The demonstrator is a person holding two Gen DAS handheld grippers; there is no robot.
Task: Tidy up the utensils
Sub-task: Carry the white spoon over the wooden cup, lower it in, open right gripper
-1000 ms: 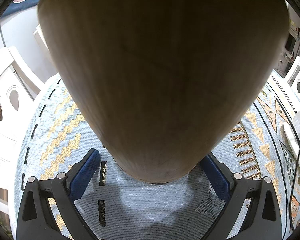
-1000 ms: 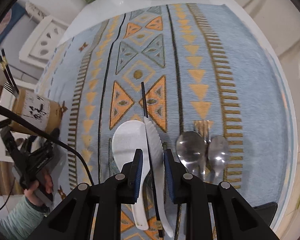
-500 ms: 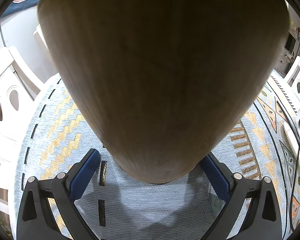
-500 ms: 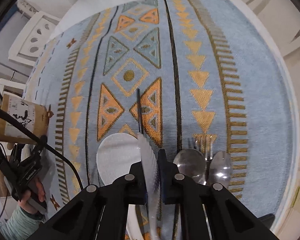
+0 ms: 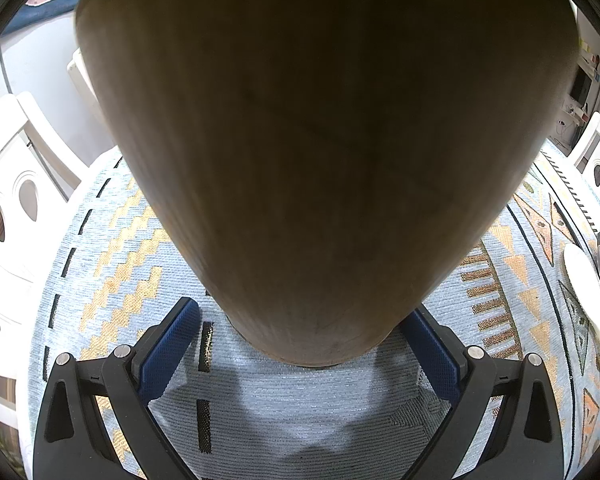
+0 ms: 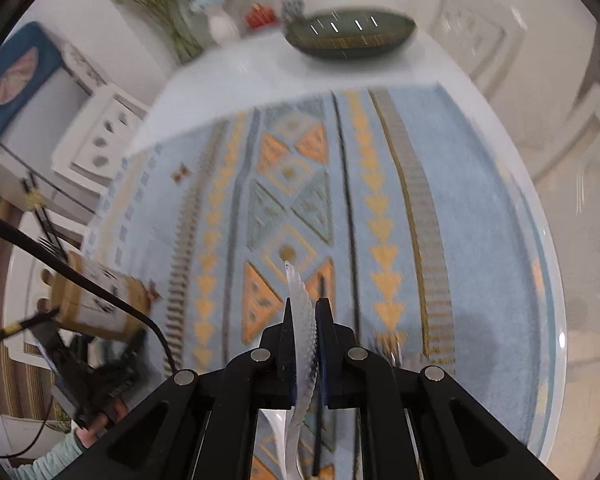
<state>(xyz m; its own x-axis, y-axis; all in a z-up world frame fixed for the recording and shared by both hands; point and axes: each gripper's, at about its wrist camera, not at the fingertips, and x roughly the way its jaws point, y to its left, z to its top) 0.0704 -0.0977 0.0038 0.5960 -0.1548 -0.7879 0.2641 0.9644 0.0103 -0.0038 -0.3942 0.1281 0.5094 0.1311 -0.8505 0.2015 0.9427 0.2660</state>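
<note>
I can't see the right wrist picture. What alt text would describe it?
Right tool shut on a white ridged plastic knife, seen edge-on above a blue patterned tablecloth. At far left, the left tool grips a tan utensil holder; a dark oval bowl sits at the table's far end. The picture is motion-blurred.

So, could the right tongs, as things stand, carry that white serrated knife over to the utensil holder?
Probably yes: the right tongs grip the white serrated knife, and the patterned cloth towards the utensil holder looks clear.

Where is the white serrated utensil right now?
Right wrist view, bottom centre: the white serrated utensil stands edge-on, clamped in the right gripper, above the patterned cloth.
</note>
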